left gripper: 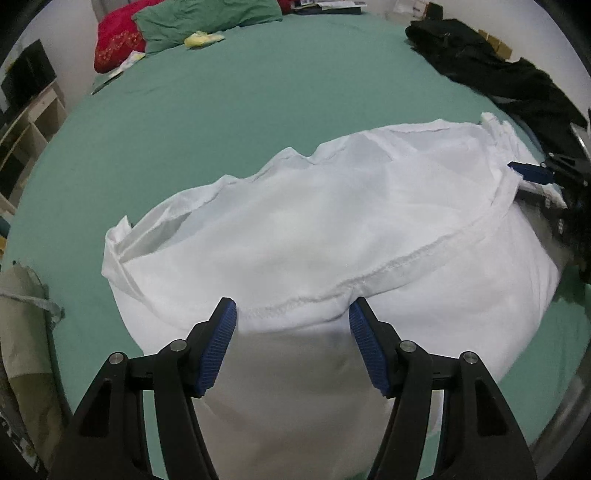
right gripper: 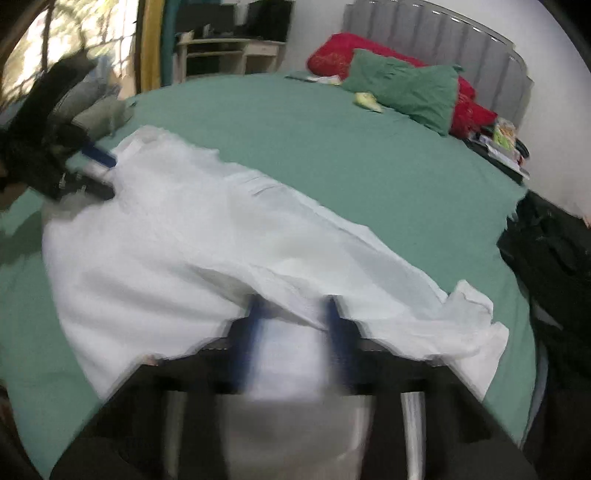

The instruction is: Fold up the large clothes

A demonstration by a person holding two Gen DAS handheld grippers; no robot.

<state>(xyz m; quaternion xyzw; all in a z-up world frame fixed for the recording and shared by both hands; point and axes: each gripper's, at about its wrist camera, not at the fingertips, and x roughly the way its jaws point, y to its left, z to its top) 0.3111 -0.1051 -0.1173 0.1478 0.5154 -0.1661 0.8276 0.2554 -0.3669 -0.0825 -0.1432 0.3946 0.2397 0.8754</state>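
Fingers (left gripper: 218, 339) of L gripper (left gripper: 292, 302) apart over white garment (left gripper: 332, 229)

A home bedroom: a bed (right gripper: 332, 147) under a green sheet, pillows (right gripper: 406, 92) against a grey padded headboard (right gripper: 443, 40), probably a desk (right gripper: 229, 51) by the window (right gripper: 74, 40).

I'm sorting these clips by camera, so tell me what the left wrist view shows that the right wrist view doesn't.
Only the left wrist view shows the stitched seam curving across the white garment, the wooden shelf and the beige cloth at the bed's edge. Only the right wrist view shows the grey headboard, the window and the desk. Both share the white garment, green sheet, red pillow, green pillow and black clothes.
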